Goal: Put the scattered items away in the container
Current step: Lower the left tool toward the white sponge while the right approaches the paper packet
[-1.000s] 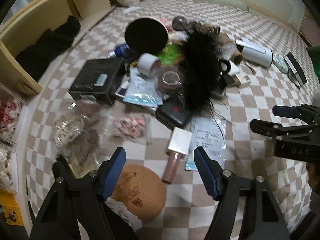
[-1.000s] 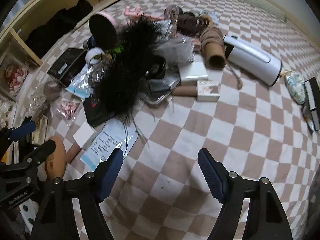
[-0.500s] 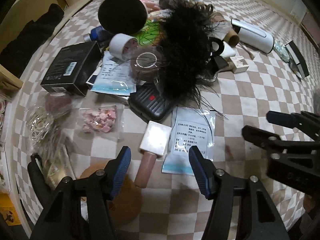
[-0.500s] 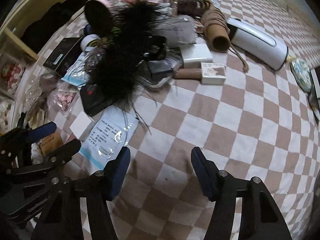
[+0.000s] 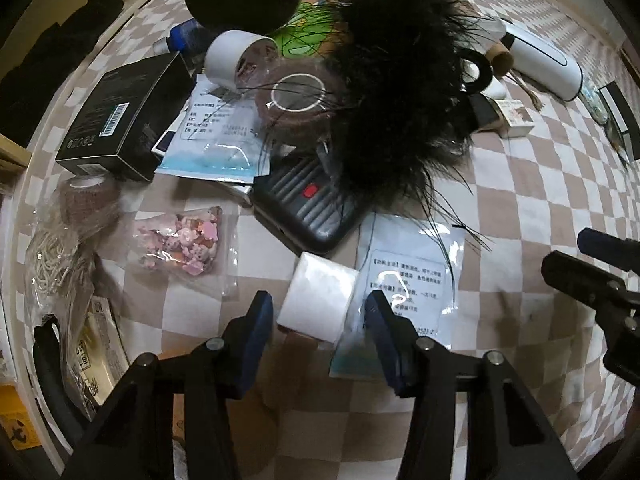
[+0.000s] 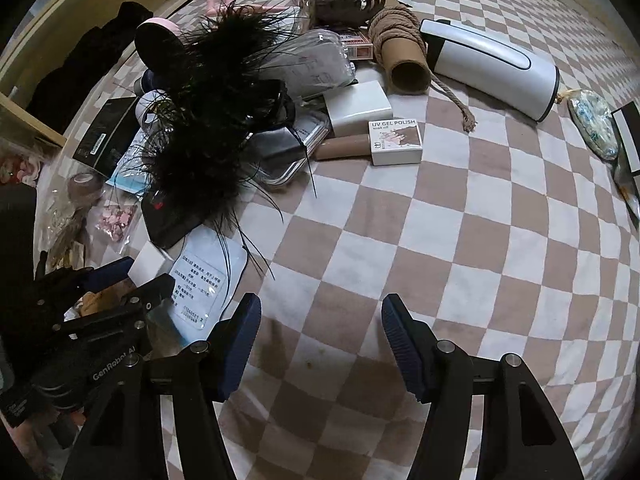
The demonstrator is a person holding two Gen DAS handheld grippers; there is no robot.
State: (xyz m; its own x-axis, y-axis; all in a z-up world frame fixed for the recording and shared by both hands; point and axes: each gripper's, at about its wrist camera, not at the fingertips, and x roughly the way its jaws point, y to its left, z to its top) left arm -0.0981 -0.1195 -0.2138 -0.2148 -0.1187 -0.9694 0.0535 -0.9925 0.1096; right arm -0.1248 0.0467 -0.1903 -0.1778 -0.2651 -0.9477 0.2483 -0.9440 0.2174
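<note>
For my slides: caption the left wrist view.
Open left gripper straddles a white-capped bottle beside a black feather puff on the checkered cloth.

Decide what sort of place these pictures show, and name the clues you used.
Probably a bedroom: clutter lies on a soft checkered bedsheet beside wooden shelving, with personal items such as a UV gel polish box and a black feather piece.

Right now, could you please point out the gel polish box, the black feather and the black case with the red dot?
gel polish box [image 6: 396, 142]: right wrist view, printed top face.
black feather [image 5: 400, 92]: left wrist view, fluffy middle.
black case [image 5: 304, 208]: left wrist view, ribbed lid.
</note>
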